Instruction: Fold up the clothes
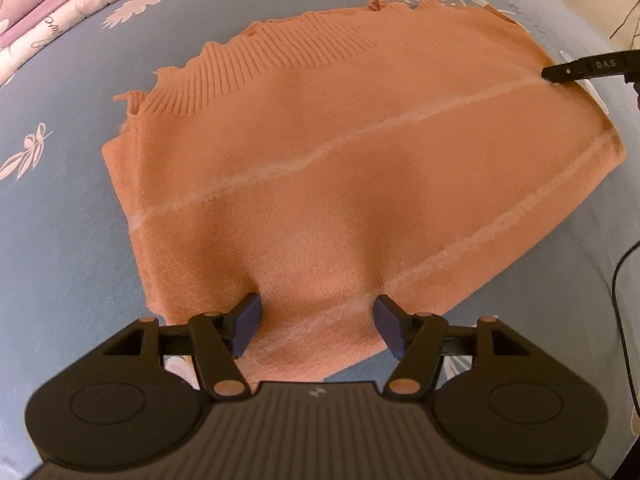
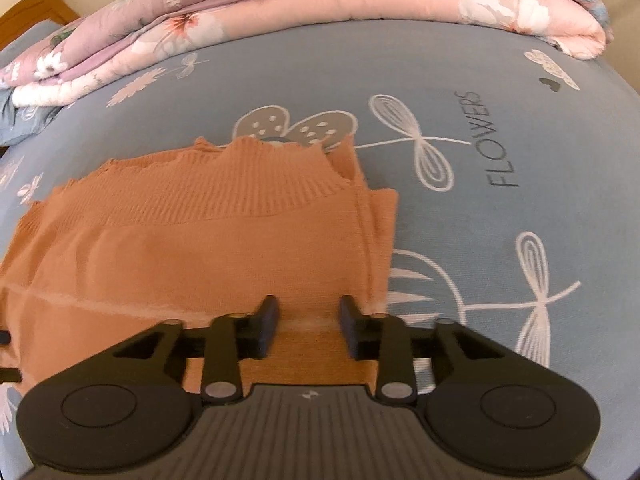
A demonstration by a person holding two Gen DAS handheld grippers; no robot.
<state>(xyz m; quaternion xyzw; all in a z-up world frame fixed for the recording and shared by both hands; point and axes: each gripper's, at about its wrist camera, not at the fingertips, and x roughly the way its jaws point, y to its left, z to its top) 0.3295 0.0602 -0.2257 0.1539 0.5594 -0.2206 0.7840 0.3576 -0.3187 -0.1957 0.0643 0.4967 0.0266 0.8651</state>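
An orange knitted sweater (image 1: 340, 152) with pale stripes lies folded flat on the blue sheet, its ribbed hem toward the far side. My left gripper (image 1: 318, 322) is at the near edge of the sweater. Its jaws stand wide and open, with a low hump of cloth between them, and the left fingertip (image 1: 248, 316) dents the fabric. In the right wrist view my right gripper (image 2: 310, 322) is open over the sweater (image 2: 200, 240) near its right edge. A pale stripe runs between its pads, which do not pinch the cloth. One right finger (image 1: 568, 70) shows at the sweater's far right corner.
The blue bedsheet (image 2: 500, 80) carries white flower prints and the word FLOWERS. A folded pink floral quilt (image 2: 320, 4) lies along the far side. A wooden headboard (image 2: 40, 12) is at the far left. A black cable (image 1: 616, 280) runs down the right edge.
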